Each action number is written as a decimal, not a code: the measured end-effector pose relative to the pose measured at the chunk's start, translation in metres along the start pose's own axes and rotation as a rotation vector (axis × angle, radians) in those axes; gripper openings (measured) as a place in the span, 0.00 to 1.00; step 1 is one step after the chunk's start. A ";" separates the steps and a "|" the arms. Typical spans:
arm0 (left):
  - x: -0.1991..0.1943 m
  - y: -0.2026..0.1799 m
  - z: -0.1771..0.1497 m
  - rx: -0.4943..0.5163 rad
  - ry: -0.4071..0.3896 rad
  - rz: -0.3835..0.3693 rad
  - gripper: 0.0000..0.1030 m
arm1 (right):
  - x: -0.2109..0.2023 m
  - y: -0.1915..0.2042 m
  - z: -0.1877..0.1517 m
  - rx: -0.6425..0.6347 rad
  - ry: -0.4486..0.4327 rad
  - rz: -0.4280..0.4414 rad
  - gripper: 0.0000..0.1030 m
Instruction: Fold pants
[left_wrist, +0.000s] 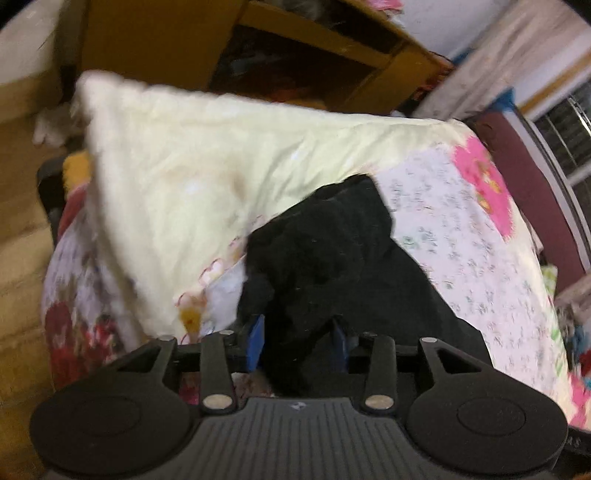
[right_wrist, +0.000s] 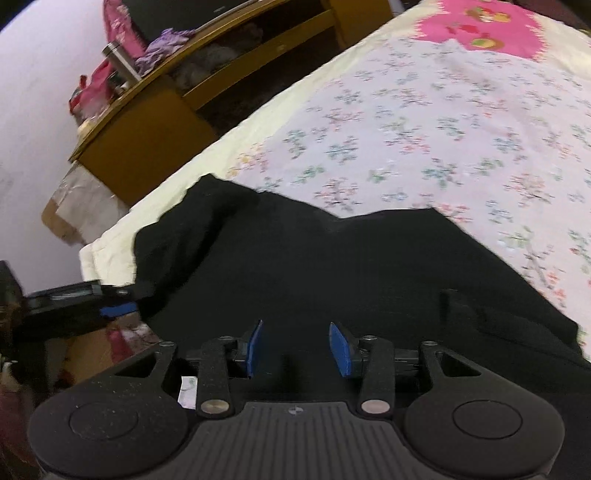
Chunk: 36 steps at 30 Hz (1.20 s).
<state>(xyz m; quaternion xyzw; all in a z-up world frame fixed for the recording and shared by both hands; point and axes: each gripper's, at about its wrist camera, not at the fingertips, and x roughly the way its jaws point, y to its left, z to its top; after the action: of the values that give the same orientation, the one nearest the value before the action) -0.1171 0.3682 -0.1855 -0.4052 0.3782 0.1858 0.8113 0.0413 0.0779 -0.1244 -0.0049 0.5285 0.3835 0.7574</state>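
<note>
Right now, through the left wrist view, the left tongs (left_wrist: 299, 343) have a thick bunch of the black knitted fabric pants (left_wrist: 332, 258) between their blue pads (left_wrist: 256, 339). The cloth fills the gap and rises in a hump just ahead of the tips; whether the pads press on it I cannot tell. Beyond that hump lie the pale yellow quilt (left_wrist: 192, 155) and the floral cotton bedsheet (left_wrist: 461, 236), with a brown wooden cabinet (left_wrist: 332, 44) well past them.

From the right wrist view, the right tongs (right_wrist: 297, 347) stand spread, their blue pads apart and hovering over the pants (right_wrist: 332, 273), which lie flat on the bed directly ahead and below. To their left the other tongs (right_wrist: 118, 308) reach in at the garment's edge.

Judging by this, a fold looks just laid, with the cloth on its way to being let go. Next, the bunched end by the left tongs wants smoothing flat before a fresh edge is taken for another fold.
</note>
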 end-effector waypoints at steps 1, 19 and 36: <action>0.000 0.001 -0.002 -0.001 -0.008 0.006 0.46 | 0.001 0.004 0.001 -0.011 0.000 0.004 0.33; 0.034 -0.010 0.010 -0.046 -0.030 0.016 0.62 | 0.007 0.005 -0.007 0.007 0.018 0.012 0.33; -0.005 -0.107 0.006 0.287 -0.024 -0.164 0.26 | -0.042 -0.031 -0.025 0.109 -0.120 -0.038 0.33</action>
<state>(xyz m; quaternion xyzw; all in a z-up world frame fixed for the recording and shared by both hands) -0.0528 0.3084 -0.1244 -0.3122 0.3567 0.0679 0.8779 0.0334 0.0212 -0.1139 0.0491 0.5021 0.3394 0.7939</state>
